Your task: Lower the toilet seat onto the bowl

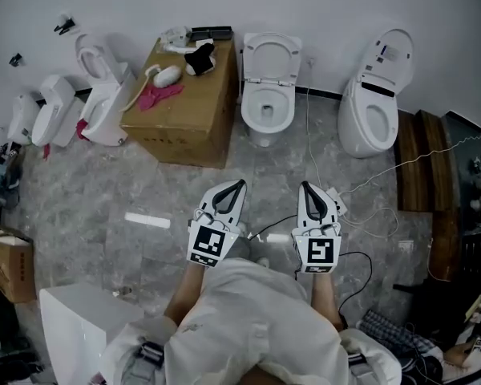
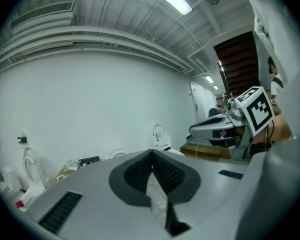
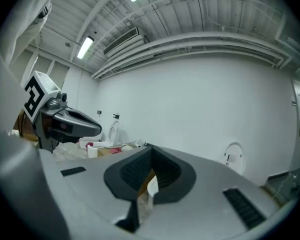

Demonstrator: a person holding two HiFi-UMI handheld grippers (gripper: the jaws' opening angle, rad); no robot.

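Observation:
The white toilet (image 1: 268,103) stands against the back wall in the head view, its seat and lid (image 1: 272,53) raised upright against the wall. Both grippers are held close to the person's body, well short of the toilet, pointing toward it. My left gripper (image 1: 239,185) is shut with nothing between its jaws, and my right gripper (image 1: 305,186) is shut and empty too. In the left gripper view the closed jaws meet at the left gripper (image 2: 151,156), and the raised seat (image 2: 119,154) shows as a pale arc beyond. The right gripper (image 3: 151,156) shows the same closed jaws.
A cardboard box (image 1: 184,115) with cloths and small items stands left of the toilet. A second toilet (image 1: 375,103) with its lid up is at the right, beside wooden steps (image 1: 423,163). More white fixtures (image 1: 96,95) line the left wall. Cables (image 1: 361,195) trail over the floor.

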